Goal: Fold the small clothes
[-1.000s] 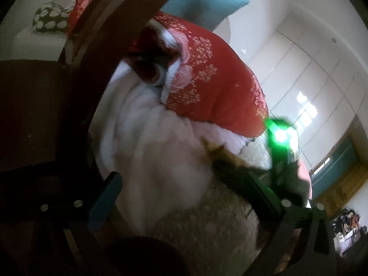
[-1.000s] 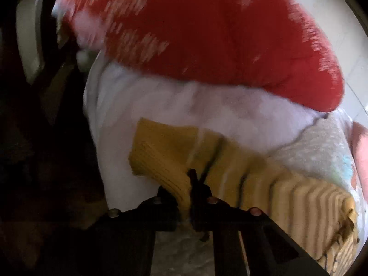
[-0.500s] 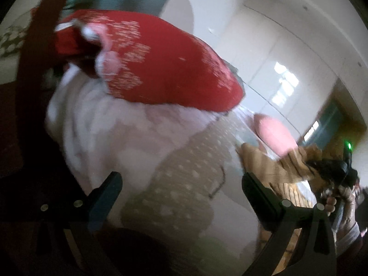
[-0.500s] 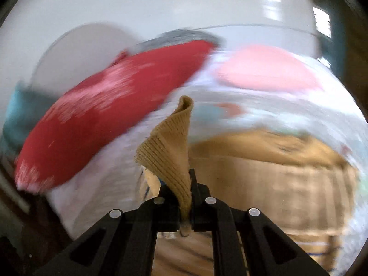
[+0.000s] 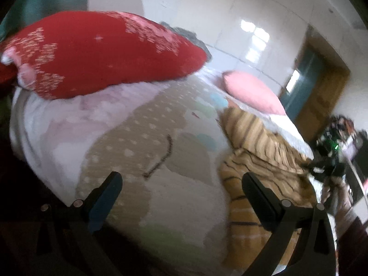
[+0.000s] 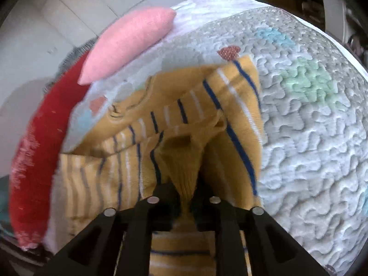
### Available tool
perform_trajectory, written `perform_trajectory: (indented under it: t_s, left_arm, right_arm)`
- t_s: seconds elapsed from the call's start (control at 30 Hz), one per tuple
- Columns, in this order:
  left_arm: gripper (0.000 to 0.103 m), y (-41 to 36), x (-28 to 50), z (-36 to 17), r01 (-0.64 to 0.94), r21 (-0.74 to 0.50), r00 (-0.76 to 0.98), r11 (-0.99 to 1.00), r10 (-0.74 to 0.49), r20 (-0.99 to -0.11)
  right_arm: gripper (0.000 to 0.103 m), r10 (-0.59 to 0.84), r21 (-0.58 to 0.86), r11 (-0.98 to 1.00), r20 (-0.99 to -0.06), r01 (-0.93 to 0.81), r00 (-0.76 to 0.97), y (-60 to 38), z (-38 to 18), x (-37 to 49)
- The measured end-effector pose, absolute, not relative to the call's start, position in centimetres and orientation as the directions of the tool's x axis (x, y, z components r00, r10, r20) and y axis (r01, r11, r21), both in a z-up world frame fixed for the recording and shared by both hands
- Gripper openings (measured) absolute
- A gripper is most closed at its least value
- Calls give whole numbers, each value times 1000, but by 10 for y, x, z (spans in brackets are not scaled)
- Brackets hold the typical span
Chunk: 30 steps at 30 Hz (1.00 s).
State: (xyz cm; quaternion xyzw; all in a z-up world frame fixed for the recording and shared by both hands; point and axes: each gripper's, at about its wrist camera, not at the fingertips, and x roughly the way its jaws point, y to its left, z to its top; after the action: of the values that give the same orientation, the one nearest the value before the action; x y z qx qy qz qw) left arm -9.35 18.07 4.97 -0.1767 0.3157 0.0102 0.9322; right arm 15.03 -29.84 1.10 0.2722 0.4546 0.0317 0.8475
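Bed (image 6: 310, 138) fills both views, quilted white cover with pastel patches. Red pillow (image 5: 103, 53) at the head end, pink cushion (image 6: 128, 43) just beside it, both blurred. Sweater (image 6: 207, 119), mustard knit with blue and white stripes, lies bunched on the cover below the cushion, not spread flat; in the left view it sits to the right of the open fingers, running toward the bed edge. Right gripper (image 6: 187, 197) is pinching a ribbed mustard edge of the sweater, likely cuff or hem, jaws pressed tight on the fabric, with the knit pulled up into a ridge from the pinch point. Left gripper (image 5: 181, 197) hangs over bare cover, jaws spread wide, holding nothing, apart from the sweater. Progress: early. No clean fold visible; body is creased and a part is doubled over itself, so I'd read this as laying out, not folding. Left to do, by my judgement: flatten the sweater, get the left gripper on a second edge, bring sleeves in, fold the body. Risk: one-point pull just drags the knit and bunches it more.
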Motion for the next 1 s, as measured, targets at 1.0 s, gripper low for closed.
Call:
perform_trajectory:
  t_s: [1.0]
  left_arm:
    - [103,66,-35,-18,335,-493,485,803,-596,-641]
  right_arm:
    - [66,543,586,801,-627,-121,558,-258,-27,-84]
